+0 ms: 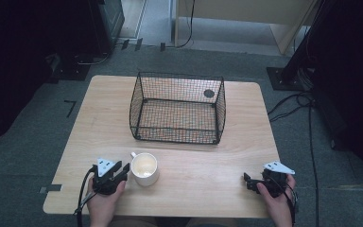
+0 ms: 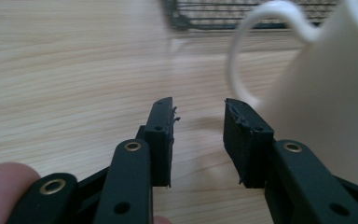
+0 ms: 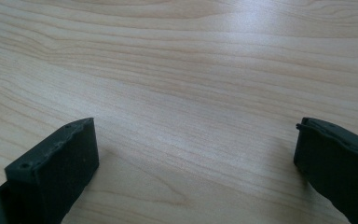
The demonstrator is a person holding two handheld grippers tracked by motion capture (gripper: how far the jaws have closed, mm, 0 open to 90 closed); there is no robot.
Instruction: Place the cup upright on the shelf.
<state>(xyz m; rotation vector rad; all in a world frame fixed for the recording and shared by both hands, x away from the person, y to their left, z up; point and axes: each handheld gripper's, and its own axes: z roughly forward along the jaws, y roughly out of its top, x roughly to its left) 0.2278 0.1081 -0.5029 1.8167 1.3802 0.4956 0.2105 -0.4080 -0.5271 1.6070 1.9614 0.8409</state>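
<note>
Your left claw (image 1: 123, 169) sits at the 7 o'clock area of the tabletop (image 1: 203, 175), with its jaws set a narrow gap apart and gripping nothing; bare wood shows between the pads (image 2: 161, 140) in the left gripper view. Directly at its 3 o'clock stands a white mug (image 1: 144, 169), upright and mouth up, with its handle (image 2: 256, 42) turned toward 11 o'clock. In the left gripper view the mug wall lies just beside the right-hand jaw, and you cannot tell whether they touch. Your right claw (image 1: 246, 181) rests at the 5 o'clock area of the tabletop, well apart from the mug, its jaws spread wide over bare wood and holding nothing. A black wire basket (image 1: 177, 108) stands at the 12 o'clock side of the tabletop, beyond the mug. A dark round disc (image 1: 209, 93) appears at its far right corner.
</note>
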